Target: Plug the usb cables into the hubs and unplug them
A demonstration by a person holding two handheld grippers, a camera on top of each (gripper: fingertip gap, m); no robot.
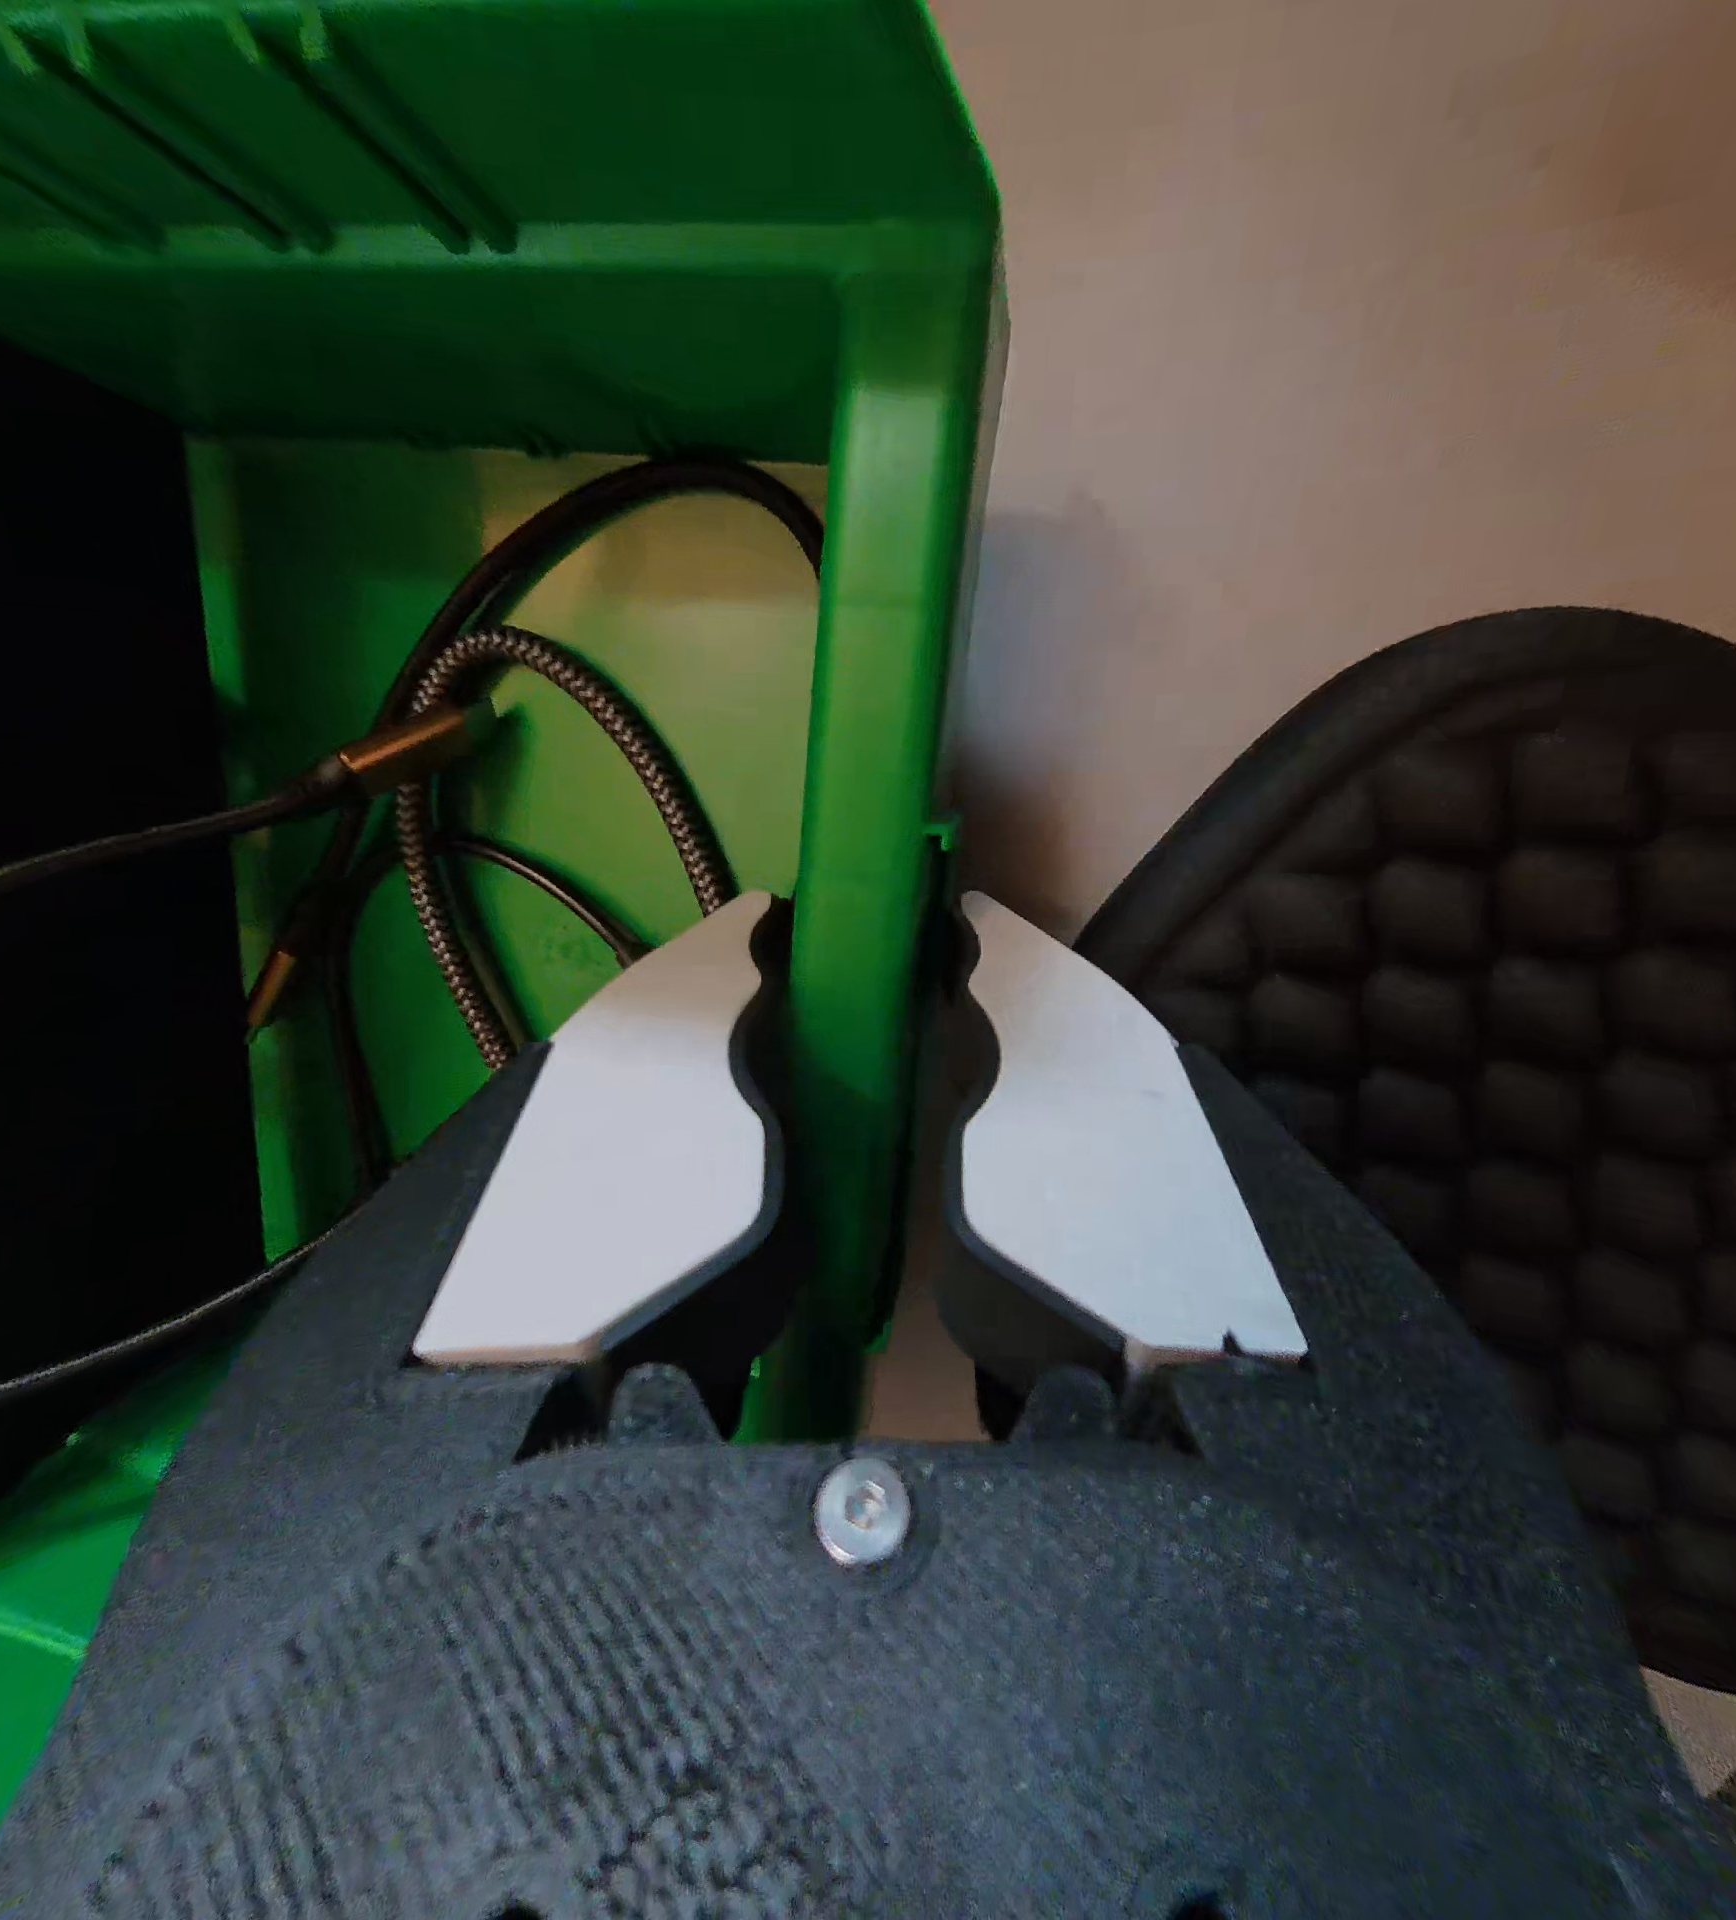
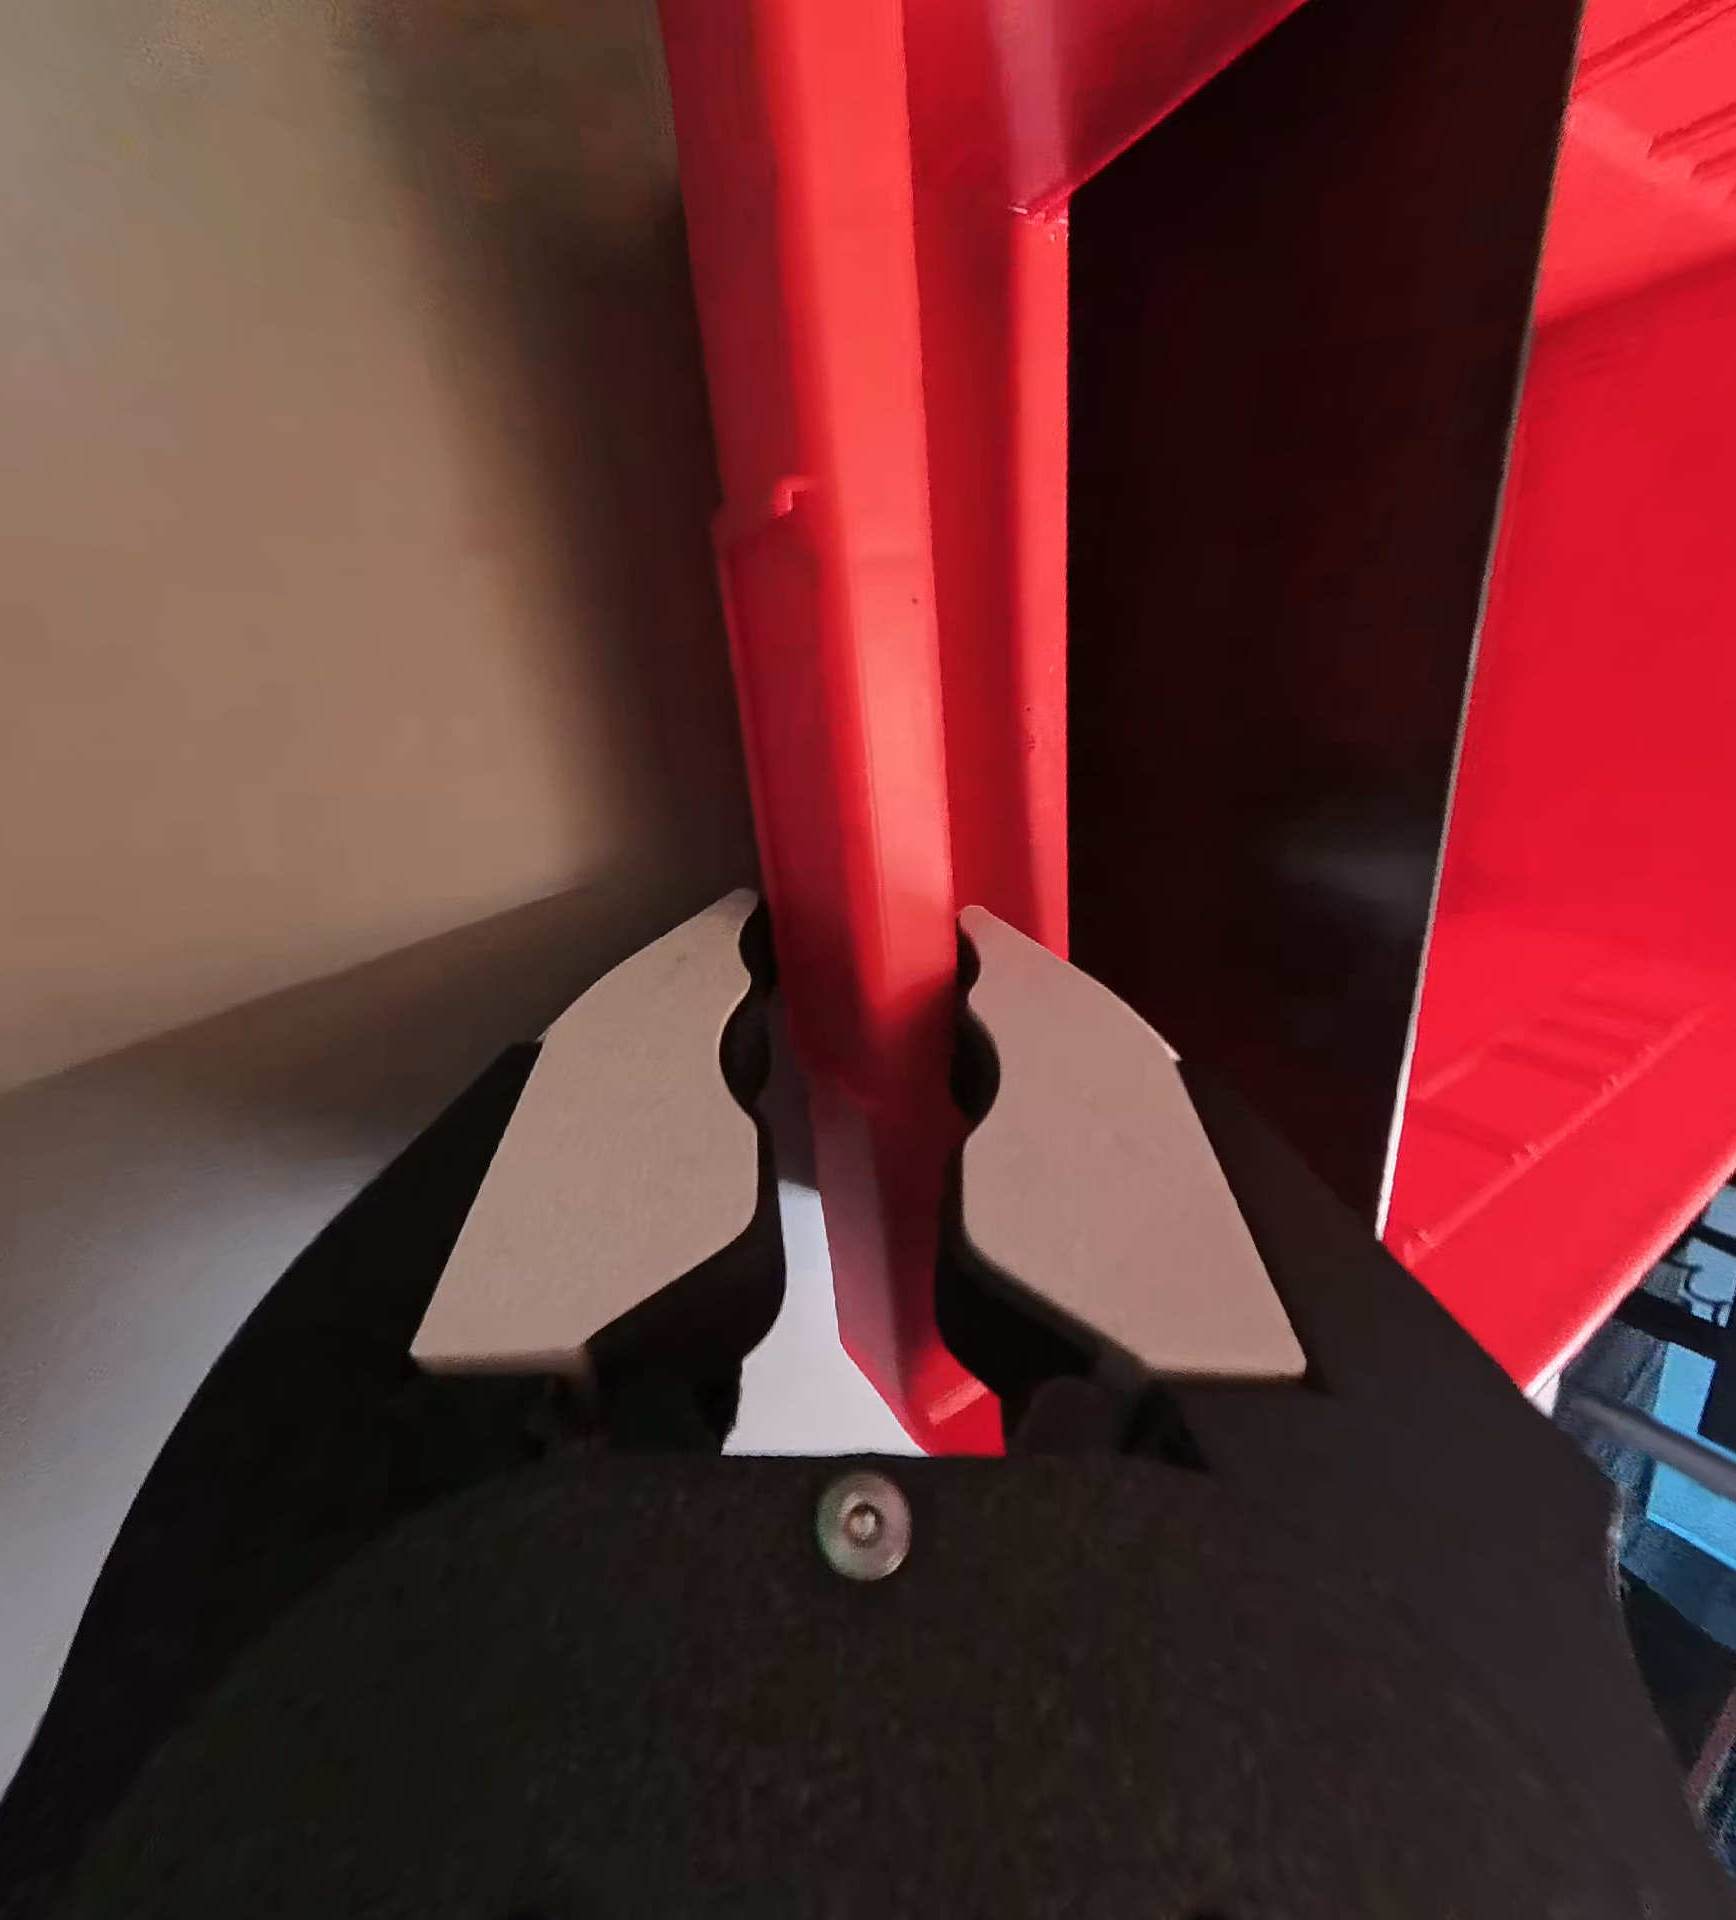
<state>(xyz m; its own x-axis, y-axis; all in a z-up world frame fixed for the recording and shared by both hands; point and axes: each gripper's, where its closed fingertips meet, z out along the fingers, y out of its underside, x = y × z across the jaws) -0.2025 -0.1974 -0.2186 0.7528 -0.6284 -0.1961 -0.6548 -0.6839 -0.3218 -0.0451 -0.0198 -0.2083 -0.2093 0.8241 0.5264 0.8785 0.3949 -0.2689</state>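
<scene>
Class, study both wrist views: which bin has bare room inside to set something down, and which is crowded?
The red bin, its wall clamped by the right gripper, shows bare floor between its red walls. The green bin, clamped by the left gripper, is crowded: cables coil across it, though a small bare patch lies inside the loops.

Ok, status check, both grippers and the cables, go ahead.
Left gripper shut on green bin wall. Right gripper shut on red bin wall. Cables loose in green bin; no hub visible.

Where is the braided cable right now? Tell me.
In the left wrist view, the braided cable loops inside the green bin, left of the wall that the left gripper grips.
</scene>
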